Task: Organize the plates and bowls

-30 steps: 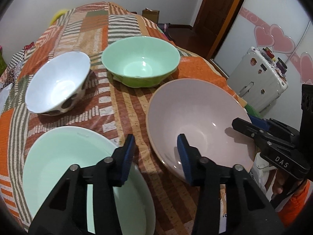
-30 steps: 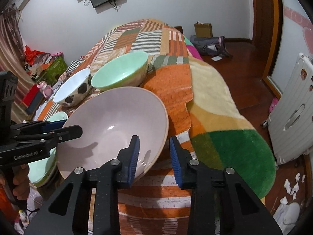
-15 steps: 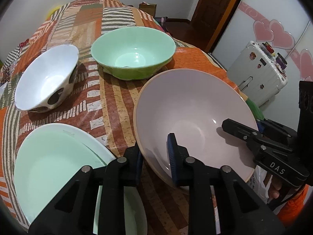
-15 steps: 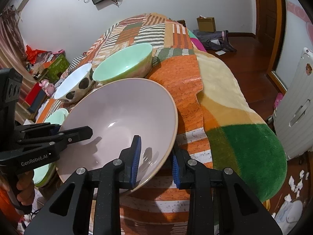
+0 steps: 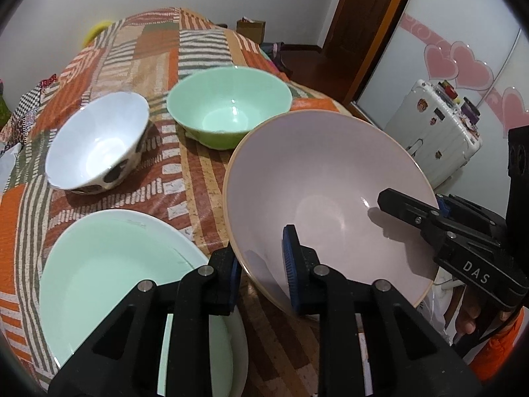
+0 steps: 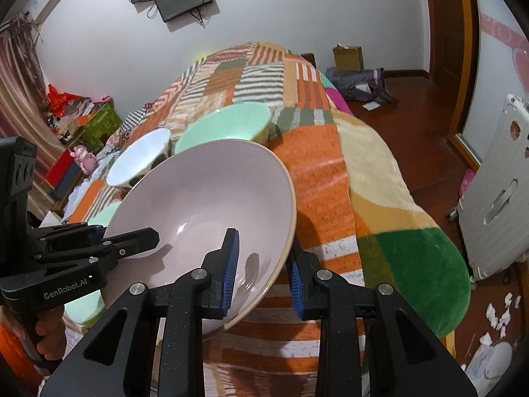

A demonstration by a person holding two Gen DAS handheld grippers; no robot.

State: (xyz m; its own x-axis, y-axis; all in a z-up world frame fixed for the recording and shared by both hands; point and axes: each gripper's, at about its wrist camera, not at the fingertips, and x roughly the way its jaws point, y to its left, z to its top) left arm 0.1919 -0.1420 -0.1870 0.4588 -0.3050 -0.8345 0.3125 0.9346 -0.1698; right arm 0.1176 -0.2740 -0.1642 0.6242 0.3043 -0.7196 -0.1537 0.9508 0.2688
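Observation:
A large pale pink bowl [image 5: 330,192] hangs tilted just above the patchwork blanket [image 5: 198,178], held by both grippers. My left gripper [image 5: 263,264] is shut on its near-left rim, one pad inside and one outside. My right gripper [image 6: 263,273] is shut on the opposite rim of the pink bowl [image 6: 205,205]. A mint plate [image 5: 115,281] lies under my left gripper. Farther back stand a green bowl [image 5: 228,106] and a white bowl with black spots [image 5: 96,142]. In the right wrist view the left gripper [image 6: 132,241] reaches in from the left.
The blanket drops off to a wooden floor [image 6: 413,125] on the right. A white suitcase [image 6: 496,215] stands by that edge, with paper scraps [image 6: 499,317] on the floor. A cardboard box [image 6: 347,58] and a bag [image 6: 360,82] lie by the far wall.
My left gripper's jaws closed onto the pink bowl's rim. The bowl then rose off the blanket and tilted, held from both sides. The other dishes stayed put.

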